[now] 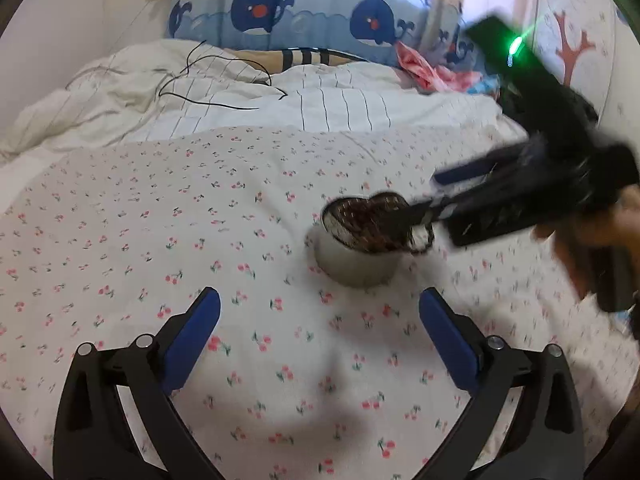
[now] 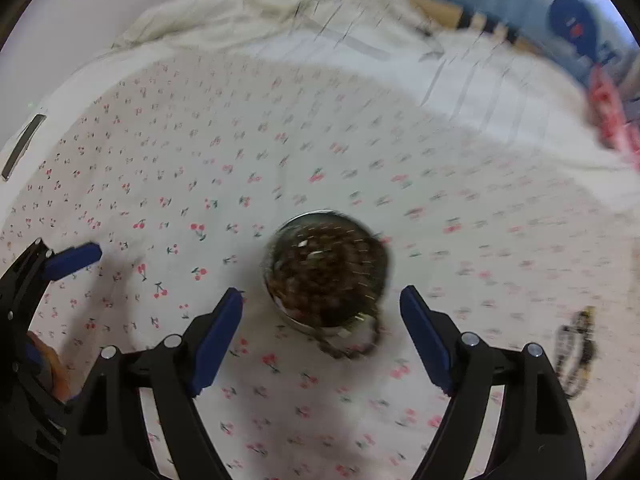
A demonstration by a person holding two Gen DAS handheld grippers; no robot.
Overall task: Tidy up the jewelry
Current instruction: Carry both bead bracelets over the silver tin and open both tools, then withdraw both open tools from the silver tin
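A small round metal tin (image 1: 352, 268) stands on the cherry-print sheet (image 1: 160, 240), heaped with a brown beaded strand (image 1: 372, 228). My left gripper (image 1: 320, 294) is open just short of the tin, with nothing between its blue pads. My right gripper (image 1: 436, 198) comes in from the right with its tips over the tin's rim. In the right wrist view it (image 2: 322, 293) is open, with the tin (image 2: 326, 268) just ahead of the tips. A loop of beads (image 2: 348, 348) hangs over the near rim. One left finger (image 2: 72, 258) shows at the left edge.
A dark and gold chain (image 2: 576, 352) lies on the sheet to the right of the tin. A rumpled striped white duvet (image 1: 240, 96) with a black cable (image 1: 192, 80) fills the far side. Behind it are a whale-print panel (image 1: 304, 12) and pink cloth (image 1: 424, 66).
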